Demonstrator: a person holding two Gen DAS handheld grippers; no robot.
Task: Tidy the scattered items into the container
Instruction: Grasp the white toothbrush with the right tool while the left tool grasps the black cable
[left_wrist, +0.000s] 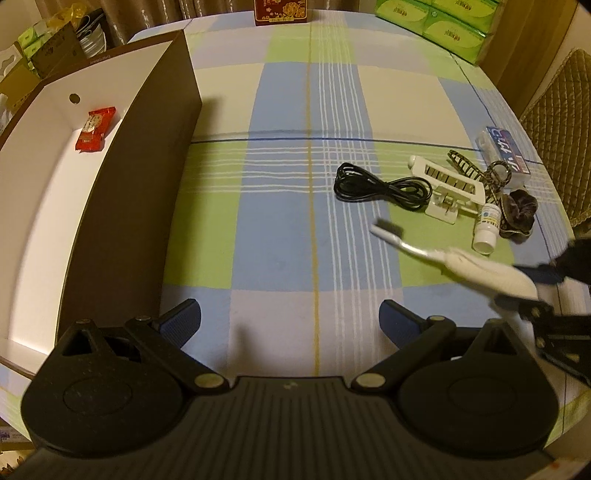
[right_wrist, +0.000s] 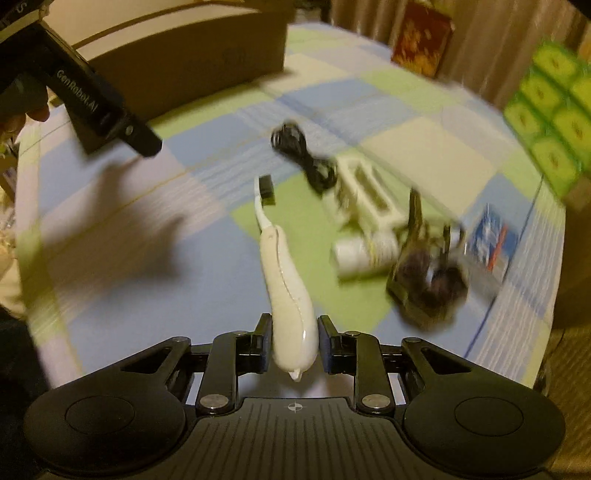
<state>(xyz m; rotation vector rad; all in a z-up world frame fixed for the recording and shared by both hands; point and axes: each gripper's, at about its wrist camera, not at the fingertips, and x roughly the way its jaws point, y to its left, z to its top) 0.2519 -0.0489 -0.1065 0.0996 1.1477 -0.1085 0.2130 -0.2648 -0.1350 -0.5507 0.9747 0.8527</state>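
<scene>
My right gripper (right_wrist: 293, 345) is shut on a white toothbrush (right_wrist: 284, 280) with dark bristles and holds it above the cloth; it also shows in the left wrist view (left_wrist: 461, 264). My left gripper (left_wrist: 290, 319) is open and empty over the checked cloth, next to the brown cardboard box (left_wrist: 155, 155), which holds a red snack packet (left_wrist: 94, 127). On the cloth lie a black cable (left_wrist: 380, 184), a white clip rack (left_wrist: 448, 184), a small white bottle (left_wrist: 487, 229), a dark scrunchie (left_wrist: 519, 212), a patterned hair clip (left_wrist: 476, 171) and a blue-labelled packet (left_wrist: 508, 153).
A red decorated box (left_wrist: 282, 13) stands at the far edge of the table. Green tissue packs (left_wrist: 443, 22) are stacked at the far right. A quilted chair back (left_wrist: 554, 122) is to the right. Clutter lies beyond the box at the left.
</scene>
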